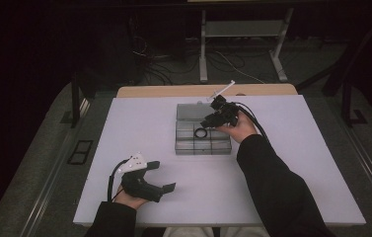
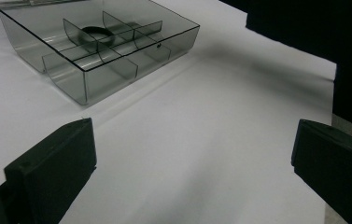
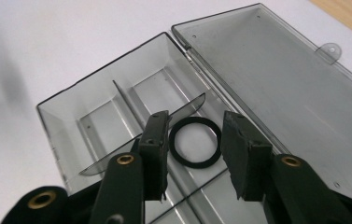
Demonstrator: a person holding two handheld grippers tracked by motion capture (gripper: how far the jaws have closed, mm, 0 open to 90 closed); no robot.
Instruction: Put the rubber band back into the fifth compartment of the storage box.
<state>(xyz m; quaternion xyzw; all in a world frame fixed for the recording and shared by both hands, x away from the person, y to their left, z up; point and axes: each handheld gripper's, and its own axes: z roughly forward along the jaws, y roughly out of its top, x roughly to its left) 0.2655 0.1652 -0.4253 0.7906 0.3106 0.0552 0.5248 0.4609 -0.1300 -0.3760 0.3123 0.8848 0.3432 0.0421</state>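
Note:
A clear grey compartment box [image 1: 183, 147] lies open at the middle of the white table, its lid [image 1: 189, 111] folded flat behind it. A black ring [image 1: 201, 133] lies in one of the box's compartments. My right gripper [image 1: 208, 121] hangs just above that compartment. In the right gripper view its jaws [image 3: 196, 122] stand apart on either side of the ring [image 3: 194, 163] without touching it. My left gripper [image 1: 163, 176] rests near the table's front left, wide open, with only bare table between its jaws [image 2: 192, 163]. From there the box [image 2: 66, 79] and the ring [image 2: 94, 31] lie ahead.
The white table top [image 1: 297, 163] has bare surface all round the box. A wooden strip [image 1: 173, 91] runs along its far edge. A dark sleeve [image 1: 272, 182] reaches across the right half. Table legs and cables stand on the floor beyond.

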